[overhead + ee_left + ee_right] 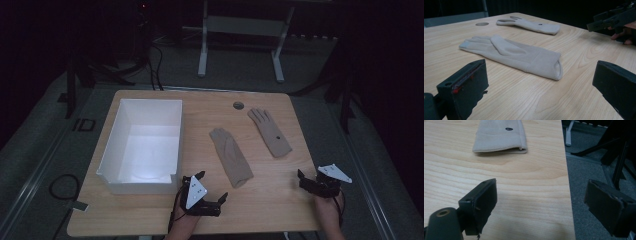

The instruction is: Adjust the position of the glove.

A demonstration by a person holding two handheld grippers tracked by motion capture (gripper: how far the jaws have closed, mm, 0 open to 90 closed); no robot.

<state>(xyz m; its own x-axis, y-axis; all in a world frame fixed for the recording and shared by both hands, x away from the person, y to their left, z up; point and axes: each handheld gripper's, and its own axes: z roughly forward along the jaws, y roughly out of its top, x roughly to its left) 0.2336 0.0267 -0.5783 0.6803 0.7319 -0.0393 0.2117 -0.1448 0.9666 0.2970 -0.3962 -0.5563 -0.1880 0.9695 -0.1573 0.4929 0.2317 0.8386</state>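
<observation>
1. A white box (142, 145) sits left on the desk (270, 200); nothing blocks either beige glove.
2. The near glove (231, 156) lies mid-desk, the far glove (270, 131) beside it.
3. The left hand-held gripper (212, 186) and right hand-held gripper (301, 176) both gape wide, empty, touching nothing.

The letters "ID" stand in pale paint on the grey floor (60, 150), left of the table (280, 200) at the left middle of the high view. The far glove (269, 131) carries a small dark oval label near its cuff, seen at the top of the right gripper view, but its print is too small to read.
</observation>
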